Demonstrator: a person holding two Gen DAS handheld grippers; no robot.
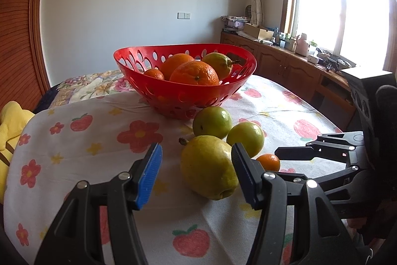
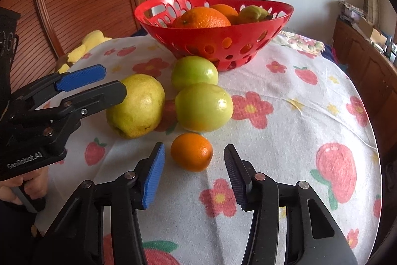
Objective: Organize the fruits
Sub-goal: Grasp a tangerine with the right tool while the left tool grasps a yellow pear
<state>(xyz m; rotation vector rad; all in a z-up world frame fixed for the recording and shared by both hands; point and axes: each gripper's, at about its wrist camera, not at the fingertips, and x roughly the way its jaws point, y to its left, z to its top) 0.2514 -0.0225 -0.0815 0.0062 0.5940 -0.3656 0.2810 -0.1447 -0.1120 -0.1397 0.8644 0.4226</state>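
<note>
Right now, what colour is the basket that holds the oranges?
Red, with oval holes; the basket shows best in the right wrist view.

1. Bright daylight pours in from the window (image 1: 342, 9) on the far right. The glass is washed out to plain white.
2. The fruit have small shiny spots, and soft shadows lie beside them on the cloth (image 2: 285, 116).
3. Both pictures are sharp in the middle.
4. The edges bend round like a fishbowl, and the corners go black.
</note>
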